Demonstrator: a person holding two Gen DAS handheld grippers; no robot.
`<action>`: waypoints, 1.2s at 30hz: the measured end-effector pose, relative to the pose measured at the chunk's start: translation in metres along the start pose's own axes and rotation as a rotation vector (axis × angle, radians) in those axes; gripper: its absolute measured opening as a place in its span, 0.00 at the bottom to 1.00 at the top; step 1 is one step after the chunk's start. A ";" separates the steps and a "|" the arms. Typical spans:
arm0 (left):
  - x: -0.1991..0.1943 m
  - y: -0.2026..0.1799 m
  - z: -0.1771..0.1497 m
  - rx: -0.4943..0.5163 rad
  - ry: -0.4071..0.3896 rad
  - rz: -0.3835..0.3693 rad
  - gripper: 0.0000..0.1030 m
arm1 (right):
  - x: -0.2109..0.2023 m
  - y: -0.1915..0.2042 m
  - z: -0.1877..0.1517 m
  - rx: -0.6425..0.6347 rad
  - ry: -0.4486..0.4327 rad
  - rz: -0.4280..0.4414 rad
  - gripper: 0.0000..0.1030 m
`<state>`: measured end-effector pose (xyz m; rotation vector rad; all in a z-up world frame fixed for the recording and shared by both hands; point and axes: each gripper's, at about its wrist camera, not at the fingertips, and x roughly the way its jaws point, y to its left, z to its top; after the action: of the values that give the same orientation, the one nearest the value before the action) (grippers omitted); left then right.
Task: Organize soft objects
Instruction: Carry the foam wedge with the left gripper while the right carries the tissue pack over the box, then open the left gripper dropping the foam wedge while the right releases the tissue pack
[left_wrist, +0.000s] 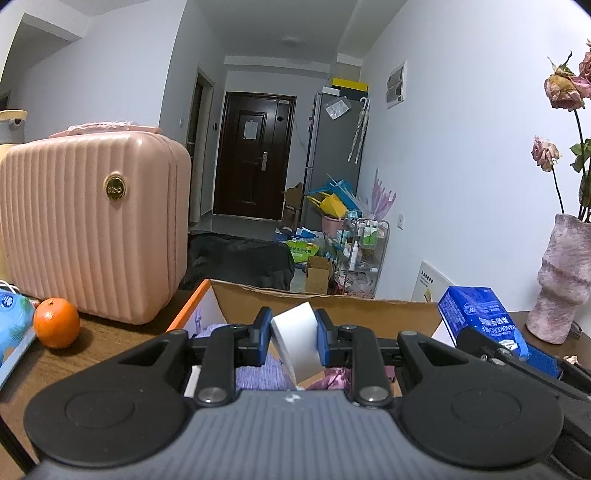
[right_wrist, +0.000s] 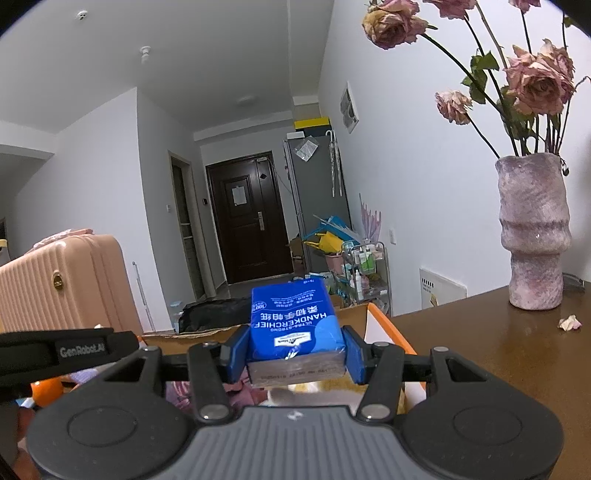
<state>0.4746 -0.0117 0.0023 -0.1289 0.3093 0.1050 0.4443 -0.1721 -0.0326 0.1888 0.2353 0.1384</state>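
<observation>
Above the cardboard box (left_wrist: 325, 299), the left gripper (left_wrist: 294, 338) pinches a white tissue pack (left_wrist: 297, 332), and the right gripper (right_wrist: 295, 356) clamps a blue handkerchief pack (right_wrist: 291, 325). Lower both well inside before releasing, avoiding a collision.

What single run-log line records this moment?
left claw: shut on white pad | right claw: shut on blue tissue pack | both over cardboard box
</observation>
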 end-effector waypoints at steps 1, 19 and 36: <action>0.001 0.000 0.001 0.002 -0.003 0.001 0.24 | 0.002 0.000 0.001 -0.003 -0.002 -0.002 0.50; 0.033 0.007 0.004 0.022 -0.016 0.076 0.24 | 0.025 0.011 0.000 -0.038 0.023 -0.011 0.50; 0.031 0.008 0.002 0.024 -0.028 0.085 0.32 | 0.030 0.010 -0.002 -0.051 0.057 -0.011 0.53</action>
<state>0.5039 -0.0014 -0.0064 -0.0908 0.2884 0.1873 0.4713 -0.1572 -0.0388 0.1327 0.2894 0.1384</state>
